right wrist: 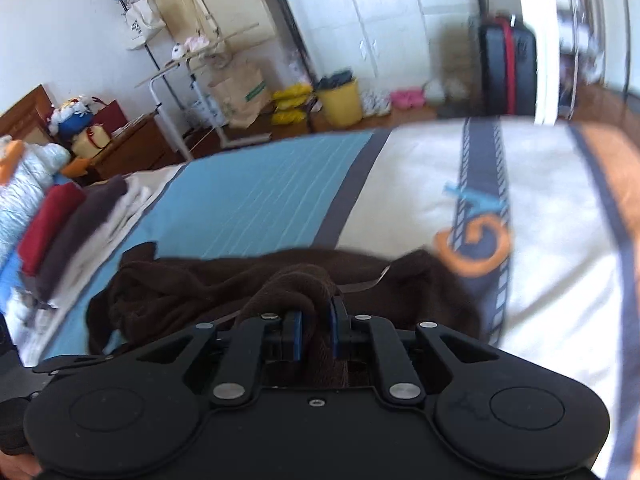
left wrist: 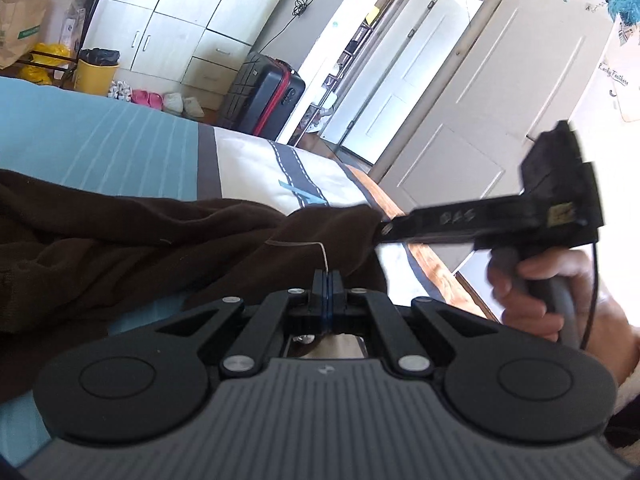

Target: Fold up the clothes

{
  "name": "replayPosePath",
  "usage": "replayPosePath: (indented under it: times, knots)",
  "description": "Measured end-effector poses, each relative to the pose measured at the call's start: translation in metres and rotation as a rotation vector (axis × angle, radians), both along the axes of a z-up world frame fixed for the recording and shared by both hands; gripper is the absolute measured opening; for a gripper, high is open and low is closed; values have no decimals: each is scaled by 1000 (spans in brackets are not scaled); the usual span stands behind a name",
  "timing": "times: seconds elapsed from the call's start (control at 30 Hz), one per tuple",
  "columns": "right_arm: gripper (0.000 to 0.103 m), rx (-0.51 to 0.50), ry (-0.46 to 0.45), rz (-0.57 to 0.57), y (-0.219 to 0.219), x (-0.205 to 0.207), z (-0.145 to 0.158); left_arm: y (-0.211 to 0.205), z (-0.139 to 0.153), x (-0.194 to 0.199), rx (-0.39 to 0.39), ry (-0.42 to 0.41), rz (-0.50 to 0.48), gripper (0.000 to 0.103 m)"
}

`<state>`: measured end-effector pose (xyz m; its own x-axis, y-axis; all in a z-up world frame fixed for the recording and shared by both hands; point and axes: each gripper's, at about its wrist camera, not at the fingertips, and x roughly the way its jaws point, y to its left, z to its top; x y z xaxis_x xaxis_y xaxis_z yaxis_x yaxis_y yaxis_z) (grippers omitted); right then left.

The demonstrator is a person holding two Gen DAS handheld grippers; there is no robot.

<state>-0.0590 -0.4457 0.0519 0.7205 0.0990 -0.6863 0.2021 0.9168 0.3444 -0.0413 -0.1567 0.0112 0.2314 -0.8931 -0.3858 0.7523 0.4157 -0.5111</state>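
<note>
A brown garment (right wrist: pixel 248 280) is spread on the bed (right wrist: pixel 256 196), lower centre. The left claw (left wrist: pixel 328 276) is seen fully closed, a thread at its tips; the right claw (right wrist: pixel 316 312) is clamped on bunched brown cloth. A dark-lined yellow bin (left wrist: pixel 96 74) is seen upper left. Folded clothes (right wrist: pixel 68 224) are shown only in the right view; "Lucky Feathers" (left wrist: pixel 614 76) only in the left.

- Dark brown garment (right wrist: pixel 208 280), plain.
- Bed cover (right wrist: pixel 256 196): light blue with thin pale stripes, grey band, then white.
- Suitcase (left wrist: pixel 264 96), black with red trim.
- Yellow bin (right wrist: pixel 342 102).
- Pink slippers (left wrist: pixel 147 98).
</note>
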Motion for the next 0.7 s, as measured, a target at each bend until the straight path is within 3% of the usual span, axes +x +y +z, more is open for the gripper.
replayPosePath:
  times: [0.17,0.3,0.4,0.5,0.6,0.7]
  knots:
    - [15,159,84,44,-2,18,-25,0,12,-9,-64,-26,-66,0]
    - [16,235,137,15,-2,27,-38,3,20,-20,-30,-151,11,0]
    - [16,289,160,61,1,27,-45,9,19,-16,-72,-133,20,0]
    - [16,304,203,149,15,30,-53,13,24,-18,-126,-132,-23,0]
    - [17,290,223,204,27,33,-57,9,25,-23,-88,-188,-24,0]
    - [17,264,205,202,29,37,-55,12,19,-12,-48,-143,27,0]
